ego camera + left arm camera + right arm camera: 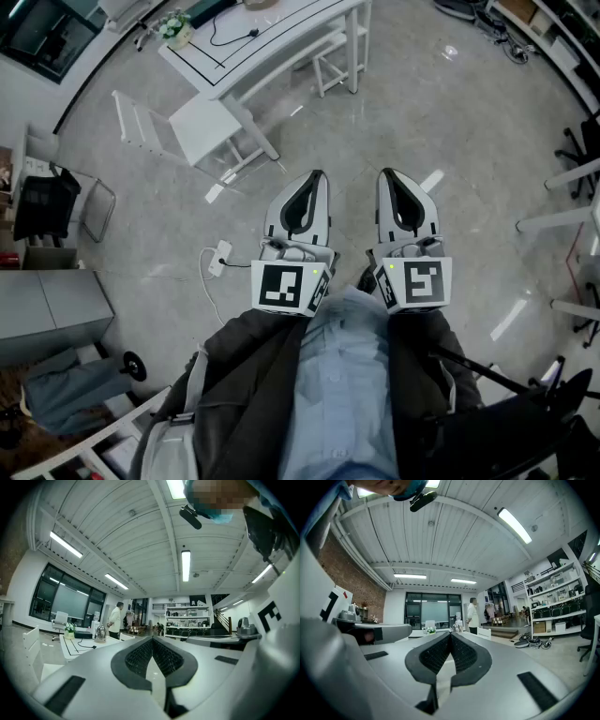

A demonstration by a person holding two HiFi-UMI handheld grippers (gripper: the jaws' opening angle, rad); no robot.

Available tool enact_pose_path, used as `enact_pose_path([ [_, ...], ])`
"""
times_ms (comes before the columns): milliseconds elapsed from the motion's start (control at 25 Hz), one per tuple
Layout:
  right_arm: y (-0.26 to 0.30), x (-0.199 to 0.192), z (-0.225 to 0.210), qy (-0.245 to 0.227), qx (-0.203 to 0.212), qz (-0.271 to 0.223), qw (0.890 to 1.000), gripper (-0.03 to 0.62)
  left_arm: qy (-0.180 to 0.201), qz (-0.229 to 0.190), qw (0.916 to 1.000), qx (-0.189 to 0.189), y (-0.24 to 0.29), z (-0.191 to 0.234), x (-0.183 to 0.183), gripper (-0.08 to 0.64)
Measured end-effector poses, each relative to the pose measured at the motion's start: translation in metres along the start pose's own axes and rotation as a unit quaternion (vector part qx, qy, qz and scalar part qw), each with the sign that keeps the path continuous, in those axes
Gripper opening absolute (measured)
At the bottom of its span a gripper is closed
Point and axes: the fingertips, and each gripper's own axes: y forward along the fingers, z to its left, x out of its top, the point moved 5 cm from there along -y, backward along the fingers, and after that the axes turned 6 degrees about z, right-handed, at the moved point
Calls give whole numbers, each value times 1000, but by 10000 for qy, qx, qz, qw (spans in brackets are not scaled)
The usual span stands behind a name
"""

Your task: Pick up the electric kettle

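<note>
Held level and side by side above the grey floor (450, 122): two grippers, the left gripper (318, 175) and the right gripper (386, 172). Both pairs of jaws clenched tight, with nothing between. Well apart from both, across the room: one electric kettle (100, 633), upright on the white surface (291, 23). On that same surface: one potted plant (175, 26) and one black cable (230, 37). Beside the surface, one white chair (197, 127). Beyond the surface, one person (114, 619) in a white top, standing.

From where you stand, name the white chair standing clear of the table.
The slat-backed chair on the left, seat fully exposed; the other chair sits partly under the white table.
</note>
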Motion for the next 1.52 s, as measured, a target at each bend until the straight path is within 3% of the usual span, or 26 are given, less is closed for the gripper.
enact_pose_path([
  [360,-11,-4,-27,161,-30,-23,9999,17,30,120,9999,-79,14,-27,-6,11],
  [880,-34,-17,-102,632,48,133,9979,18,-26,491,9986,-170,55,-91,-28,11],
  [1240,1,-24,-128,430,199,246,9986,18,-114,457,9989,-54,99,-79,-27,11],
  [1520,65,-19,-150,300,280,349,9985,18,-302,354,9989,-25,164,-46,-26,11],
])
